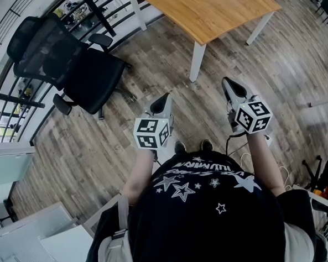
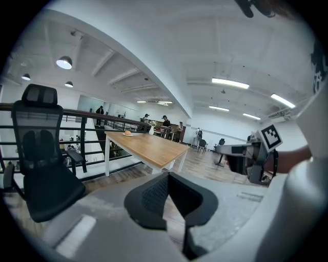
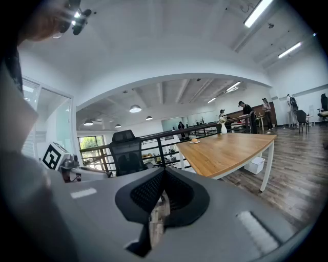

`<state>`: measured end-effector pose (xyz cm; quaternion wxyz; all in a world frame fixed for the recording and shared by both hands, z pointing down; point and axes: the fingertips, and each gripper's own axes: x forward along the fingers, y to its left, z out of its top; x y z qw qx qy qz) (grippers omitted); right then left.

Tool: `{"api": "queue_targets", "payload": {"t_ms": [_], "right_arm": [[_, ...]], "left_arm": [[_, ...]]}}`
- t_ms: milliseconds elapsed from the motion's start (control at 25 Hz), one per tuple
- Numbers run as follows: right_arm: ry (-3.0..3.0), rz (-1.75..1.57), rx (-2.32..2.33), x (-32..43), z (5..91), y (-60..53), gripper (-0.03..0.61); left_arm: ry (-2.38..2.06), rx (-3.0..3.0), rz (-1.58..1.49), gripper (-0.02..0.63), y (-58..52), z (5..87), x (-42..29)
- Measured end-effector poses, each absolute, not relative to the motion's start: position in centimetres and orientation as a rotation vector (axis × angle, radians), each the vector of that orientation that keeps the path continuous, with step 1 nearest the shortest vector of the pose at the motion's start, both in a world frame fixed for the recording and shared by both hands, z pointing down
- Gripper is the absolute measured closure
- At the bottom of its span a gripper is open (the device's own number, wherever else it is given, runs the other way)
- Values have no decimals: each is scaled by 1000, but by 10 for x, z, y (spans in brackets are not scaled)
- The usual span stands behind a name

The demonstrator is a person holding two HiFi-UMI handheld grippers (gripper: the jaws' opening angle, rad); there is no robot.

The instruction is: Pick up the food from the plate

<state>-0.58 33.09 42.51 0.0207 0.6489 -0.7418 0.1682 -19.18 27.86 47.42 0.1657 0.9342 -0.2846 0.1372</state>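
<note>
A small bun-like food on a white plate (image 2: 127, 133) sits at the far end of the long wooden table (image 2: 148, 146); the plate (image 3: 194, 141) also shows small in the right gripper view. It is out of the head view. I hold both grippers at waist height over the wooden floor, well short of the table (image 1: 212, 8). My left gripper (image 1: 164, 97) and right gripper (image 1: 227, 82) point toward the table. The left gripper's (image 2: 168, 175) jaw tips meet with nothing between them. The right gripper's (image 3: 163, 171) tips meet too, empty.
A black office chair (image 1: 66, 67) stands to my left near a black railing (image 1: 18, 103). A white vase (image 3: 224, 128) stands on the table past the plate. White table legs (image 1: 196, 62) are in front of me. People sit at desks far back.
</note>
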Motion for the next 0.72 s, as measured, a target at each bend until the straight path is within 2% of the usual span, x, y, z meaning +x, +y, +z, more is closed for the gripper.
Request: {"api": "queue_targets", "payload": {"t_ms": [320, 720], "right_arm": [[-2308, 507, 2013, -19, 423, 319, 578], [-2285, 492, 2007, -43, 435, 314, 578]], "left_arm": [[-785, 2670, 365, 612, 270, 469, -189], [-802, 2656, 381, 612, 263, 486, -225]]}}
